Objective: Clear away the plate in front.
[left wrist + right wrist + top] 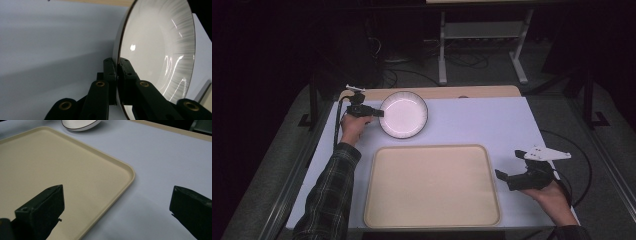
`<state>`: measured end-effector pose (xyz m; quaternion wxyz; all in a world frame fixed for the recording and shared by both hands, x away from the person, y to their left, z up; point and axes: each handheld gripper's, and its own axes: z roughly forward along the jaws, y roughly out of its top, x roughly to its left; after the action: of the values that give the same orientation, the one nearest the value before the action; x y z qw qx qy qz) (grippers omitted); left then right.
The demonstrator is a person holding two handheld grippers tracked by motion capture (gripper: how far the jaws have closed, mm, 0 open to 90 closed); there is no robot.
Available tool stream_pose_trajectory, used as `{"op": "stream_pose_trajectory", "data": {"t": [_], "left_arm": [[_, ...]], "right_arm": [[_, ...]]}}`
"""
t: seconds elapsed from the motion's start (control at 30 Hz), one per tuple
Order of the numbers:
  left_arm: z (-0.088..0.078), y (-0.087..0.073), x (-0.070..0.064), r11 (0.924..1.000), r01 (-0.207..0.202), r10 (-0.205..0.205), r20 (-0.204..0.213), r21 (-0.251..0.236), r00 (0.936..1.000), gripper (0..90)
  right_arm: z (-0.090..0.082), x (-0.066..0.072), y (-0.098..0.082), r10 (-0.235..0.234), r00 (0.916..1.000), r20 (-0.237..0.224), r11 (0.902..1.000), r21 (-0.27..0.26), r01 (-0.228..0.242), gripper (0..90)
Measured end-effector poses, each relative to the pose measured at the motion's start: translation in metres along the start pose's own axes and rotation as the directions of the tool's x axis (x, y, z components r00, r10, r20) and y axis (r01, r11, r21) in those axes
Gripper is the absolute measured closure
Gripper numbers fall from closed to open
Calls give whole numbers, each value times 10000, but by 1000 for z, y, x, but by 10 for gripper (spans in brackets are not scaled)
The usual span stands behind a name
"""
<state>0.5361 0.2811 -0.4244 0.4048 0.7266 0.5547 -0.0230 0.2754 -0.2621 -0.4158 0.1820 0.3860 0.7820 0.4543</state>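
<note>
In the upper left of the high view, the left gripper [373, 112] has its jaws clamped on the rim of a round white plate with a thin dark edge [403, 114], one jaw on each face (the left gripper view shows this closely). The plate sits above a wide, shallow beige plastic tray [432, 185]. At lower right, the right gripper [507, 173] hovers over the pale table [482, 120], jaws spread wide apart.

Overhead light leaves the pale lavender worktop [472, 125] bright against dark surroundings; glare streaks the round white ribbed plate [160, 45], with soft shadows at lower left.
</note>
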Motion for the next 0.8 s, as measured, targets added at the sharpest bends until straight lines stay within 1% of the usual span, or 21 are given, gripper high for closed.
{"op": "stream_pose_trajectory", "data": {"t": [0.03, 0.1, 0.2, 0.27, 0.4, 0.43, 0.53, 0.7, 0.73, 0.77, 0.8], "left_arm": [[-1, 1, -2, 9999, -117, 117, -55, 26, 9999, 860], [-1, 2, -7, 9997, -225, 226, -180, 66, 9996, 860], [-2, 2, -9, 9995, -314, 315, -184, 65, 9993, 863], [-1, 2, -15, 9986, -521, 521, -226, 17, 9984, 865], [-1, 2, -16, 9985, -546, 547, -183, 51, 9983, 865], [-1, 1, -16, 9981, -615, 615, -167, 9, 9980, 866], [-1, 0, -17, 9980, -625, 624, -181, -51, 9979, 866], [-2, -1, -18, 9977, -671, 671, -65, -66, 9977, 865], [-2, -1, -19, 9976, -680, 680, -51, -97, 9977, 865], [-4, -1, -21, 9968, -761, 760, -49, -232, 9971, 865], [-4, -1, -21, 9968, -761, 760, -49, -232, 9971, 864]], "right_arm": [[0, 0, 0, -8, 10000, 2, 10000, 4, 8, 0], [0, 0, 0, -20, 10000, 12, 10000, -2, 20, 0], [0, 1, 0, -59, 10000, 14, 10000, -1, 59, 0], [0, 1, 0, -52, 10000, 26, 10000, -5, 52, 0], [0, 0, 0, -21, 10000, 35, 10000, -4, 21, 0], [0, 0, 0, -19, 10000, 35, 10000, -5, 19, 0], [0, 0, 0, -27, 10000, 41, 10000, 4, 27, 0], [-1, -1, 0, -17, 10000, 52, 10000, -30, 18, 0], [-1, -1, 0, -21, 10000, 65, 10000, -41, 21, 0], [-1, -1, 0, -14, 10000, 64, 10000, -32, 15, 0], [-1, -1, 0, -18, 10000, 60, 10000, -31, 18, 0]]}}
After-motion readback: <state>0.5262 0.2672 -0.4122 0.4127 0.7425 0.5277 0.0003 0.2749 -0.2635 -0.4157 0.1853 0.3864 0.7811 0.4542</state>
